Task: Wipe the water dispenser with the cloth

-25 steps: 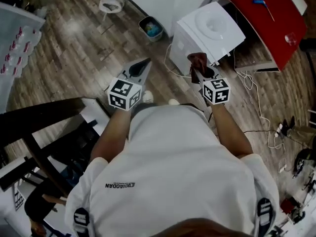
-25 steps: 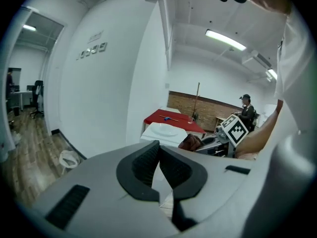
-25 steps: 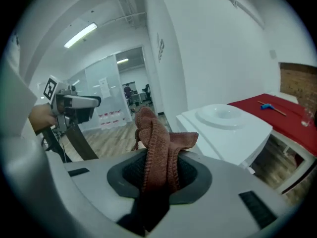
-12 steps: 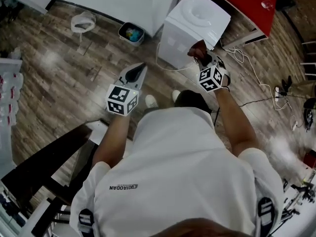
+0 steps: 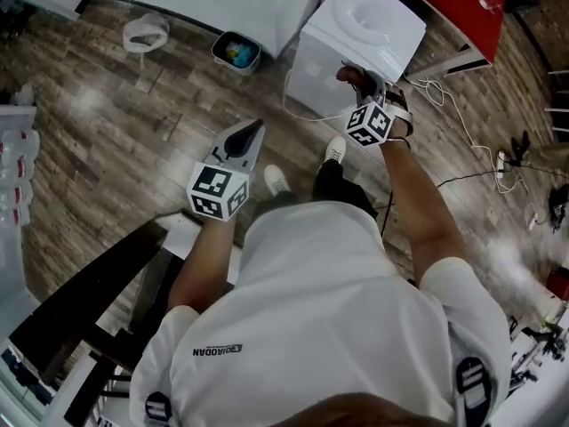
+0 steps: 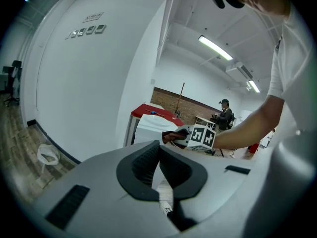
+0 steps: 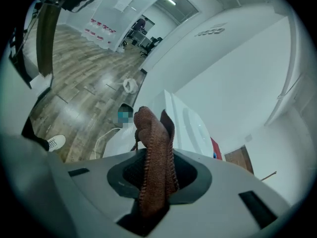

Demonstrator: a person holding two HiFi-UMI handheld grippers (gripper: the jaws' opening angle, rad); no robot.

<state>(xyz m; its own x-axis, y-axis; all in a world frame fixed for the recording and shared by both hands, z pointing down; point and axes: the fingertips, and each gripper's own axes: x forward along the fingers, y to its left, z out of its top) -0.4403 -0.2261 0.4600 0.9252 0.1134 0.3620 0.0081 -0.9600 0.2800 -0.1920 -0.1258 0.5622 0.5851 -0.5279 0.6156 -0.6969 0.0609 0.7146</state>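
Observation:
The white water dispenser point(image 5: 364, 27) stands on the wood floor at the top of the head view, against a white wall. My right gripper point(image 5: 363, 87) is shut on a reddish-brown cloth point(image 5: 354, 76), which it holds at the dispenser's near upper edge; whether the cloth touches it I cannot tell. In the right gripper view the cloth point(image 7: 155, 152) sticks up out of the right gripper point(image 7: 156, 180), with the dispenser point(image 7: 188, 125) just behind. My left gripper point(image 5: 252, 132) hangs shut and holds nothing, lower left of the dispenser. In the left gripper view, the left gripper point(image 6: 158, 150) points toward the dispenser point(image 6: 148, 128).
A small bin point(image 5: 236, 52) and a white bag-lined basket point(image 5: 145, 34) sit by the wall left of the dispenser. A red cabinet point(image 5: 453, 3) stands to its right, with white cables point(image 5: 449, 105) trailing on the floor. Dark furniture point(image 5: 89, 283) lies at lower left.
The person has stepped closer to the dispenser. My right gripper has carried the cloth up toward the dispenser's front edge. The left gripper has stayed low at the left.

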